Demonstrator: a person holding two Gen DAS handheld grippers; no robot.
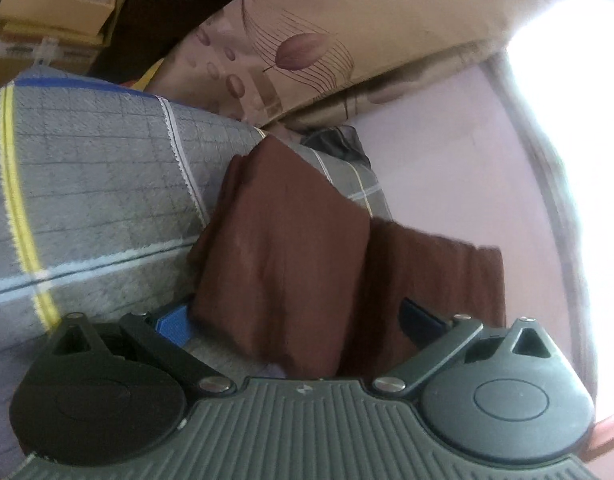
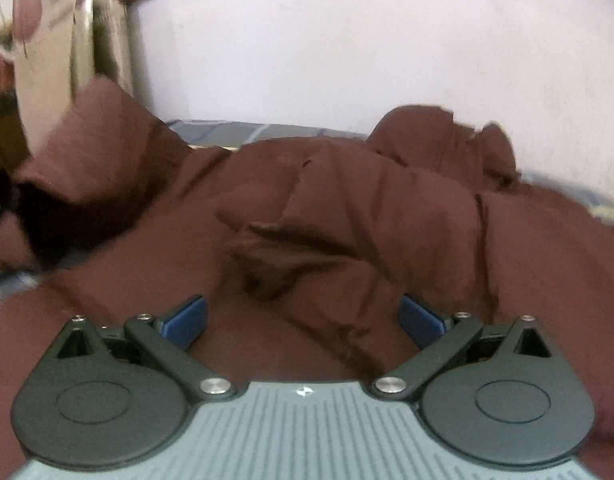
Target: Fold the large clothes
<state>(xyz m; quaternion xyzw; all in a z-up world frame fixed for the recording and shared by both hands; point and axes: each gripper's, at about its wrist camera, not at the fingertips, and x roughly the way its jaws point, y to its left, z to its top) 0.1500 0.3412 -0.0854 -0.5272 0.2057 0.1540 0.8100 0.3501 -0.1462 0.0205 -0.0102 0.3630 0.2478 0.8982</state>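
On the grey checked bedspread [image 1: 99, 184] by a lilac wall [image 2: 347, 48] — brown garment [image 2: 327, 220] under both spread-jawed, empty grippers.

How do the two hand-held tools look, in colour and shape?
Both look alike: the left tool and the right tool have a grey ribbed body, two round black discs, black link arms with silver screws, blue finger pads and a small white mark.

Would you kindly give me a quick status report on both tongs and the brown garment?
Right tongs open, nothing gripped. Left tongs wide apart, brown garment lying between them. Garment rumpled on grey checked blanket, not yet folded. Nothing in the way.
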